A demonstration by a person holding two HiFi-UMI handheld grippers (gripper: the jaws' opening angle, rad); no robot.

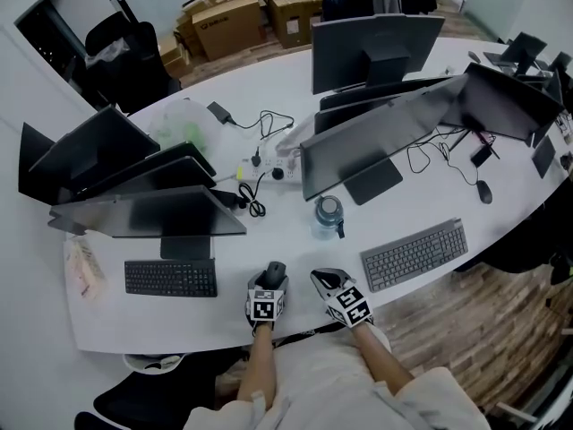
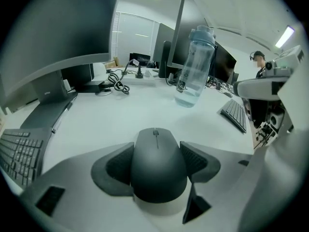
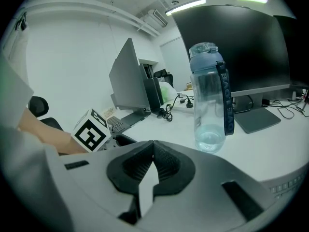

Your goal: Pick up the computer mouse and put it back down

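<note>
Mouse [image 2: 157,170] sat clamped betw the pads of left tool [image 1: 272,280], one pad on each side. It was at the near edge of the white worktop [image 1: 134,322], just in front of the person; couldn't tell if the mouse base touched the worktop. Right tool [image 3: 152,161] was just beside it on the right, jaws together, nothing betw them.

Clear water bottle [image 1: 328,215] w/ blue lid stood upright ahead of both tools, apart from the mouse. It was the closest obj in the way fwd. Black keyboard [image 1: 170,278] lay left of left tool, below a dark monitor [image 1: 148,211]. Grey keyboard [image 1: 414,253] lay right of right tool, angled. Second monitor [image 1: 376,146] stood behind the bottle, its flat base near it. Black cables [image 1: 252,195] and white power strip [image 1: 269,161] lay betw the two monitors, further back. Far right, a spare mouse [image 1: 484,191] lay well apart. Cardboard boxes [image 1: 228,25] stood on the floor beyond the worktop.
</note>
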